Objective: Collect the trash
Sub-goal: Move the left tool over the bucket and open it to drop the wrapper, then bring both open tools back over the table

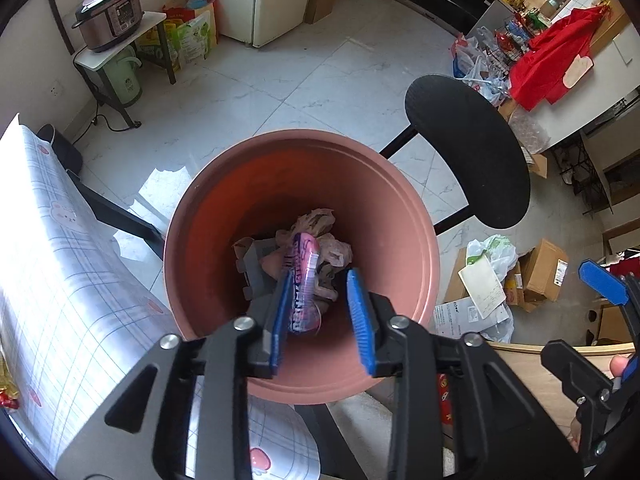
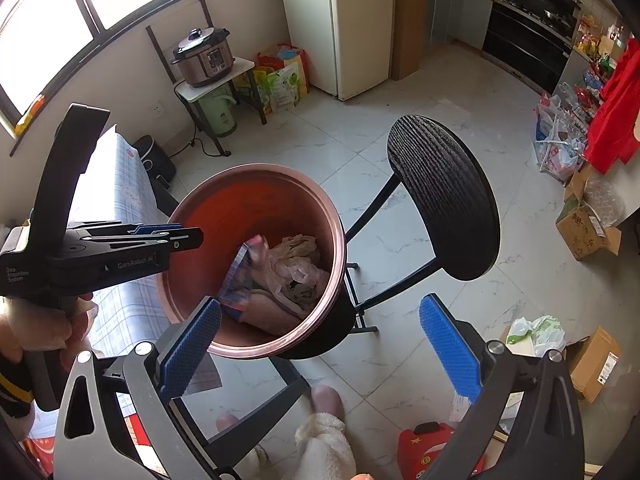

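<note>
The left claw [image 1: 322,316] hangs over the pink bin [image 1: 416,216], jaws parted, the pink wrapper [image 1: 304,276] loose against one pad and dropping onto the crumpled trash [image 1: 320,224]; I'd spread wider and lift straight up so nothing clings; the right claw [image 2: 320,352] stands spread and empty beside the bin.

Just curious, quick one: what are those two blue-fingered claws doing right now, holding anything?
Left gripper: open over the pink bin; the pink wrapper is between its fingers, not pinched.
Right gripper: wide open, holding nothing.
</note>
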Available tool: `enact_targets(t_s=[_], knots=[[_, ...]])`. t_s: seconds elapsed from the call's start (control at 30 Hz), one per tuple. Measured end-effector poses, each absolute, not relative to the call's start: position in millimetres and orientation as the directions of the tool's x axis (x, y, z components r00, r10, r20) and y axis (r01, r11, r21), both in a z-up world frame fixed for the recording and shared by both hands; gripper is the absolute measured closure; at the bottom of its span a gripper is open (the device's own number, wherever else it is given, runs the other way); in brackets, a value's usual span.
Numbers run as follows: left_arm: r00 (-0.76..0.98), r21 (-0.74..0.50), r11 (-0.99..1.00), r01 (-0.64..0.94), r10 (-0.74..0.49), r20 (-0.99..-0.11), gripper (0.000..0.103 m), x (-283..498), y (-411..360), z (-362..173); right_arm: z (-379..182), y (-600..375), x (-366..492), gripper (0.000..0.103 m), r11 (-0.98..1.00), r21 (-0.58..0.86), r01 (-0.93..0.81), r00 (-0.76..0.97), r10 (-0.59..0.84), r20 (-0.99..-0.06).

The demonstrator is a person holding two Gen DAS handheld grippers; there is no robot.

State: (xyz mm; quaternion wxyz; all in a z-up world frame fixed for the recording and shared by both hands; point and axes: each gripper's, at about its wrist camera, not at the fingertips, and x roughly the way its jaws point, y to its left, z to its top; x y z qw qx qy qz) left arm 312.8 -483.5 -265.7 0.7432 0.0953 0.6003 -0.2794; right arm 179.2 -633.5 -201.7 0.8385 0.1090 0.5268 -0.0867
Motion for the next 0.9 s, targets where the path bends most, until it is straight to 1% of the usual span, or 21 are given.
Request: enact_targets(t_s=[0.03,0.07,0.13,0.2,0.33,0.5,0.77,0.9], knots=[[0.129,-0.189,0.823,0.535,-0.301,-0.945,0.052,312,-484,-263,-202,-634,179,0.005,0.961,0.092,0.262,0.429,-0.03,-0.903],[0.137,-0.187,0.82,0.542,-0.306,-0.942,0.046,311,-484,-260,-202,-634,179,0.005,0.96,0.093,0.263,0.428,-0.03,-0.903],[0.163,-0.178,0.819,0.545,-0.312,-0.936,0.025,308,-481,-252,-202,-634,181,0.005,0.96,0.091,0.264,0.426,-0.031,-0.904],[0.194,-0.173,0.819,0.547,-0.325,-0.926,0.011,304,-475,-241,-201,-633,181,0.005,0.961,0.091,0.262,0.429,-0.031,-0.903],[0.232,-0.201,0.822,0.532,-0.37,-0.9,0.01,299,-458,-217,-194,-631,181,0.006,0.963,0.093,0.252,0.447,-0.03,-0.894],[0.317,-0.246,0.837,0.489,-0.433,-0.844,0.009,294,-430,-178,-175,-624,181,0.006,0.968,0.091,0.233,0.481,-0.033,-0.876],[0.502,-0.243,0.869,0.431,-0.455,-0.736,0.007,275,-370,-120,-131,-601,180,0.006,0.979,0.054,0.194,0.563,-0.066,-0.824],[0.567,-0.239,0.894,0.38,-0.429,-0.703,0.007,262,-330,-102,-111,-587,180,0.006,0.984,0.035,0.175,0.599,-0.078,-0.797]])
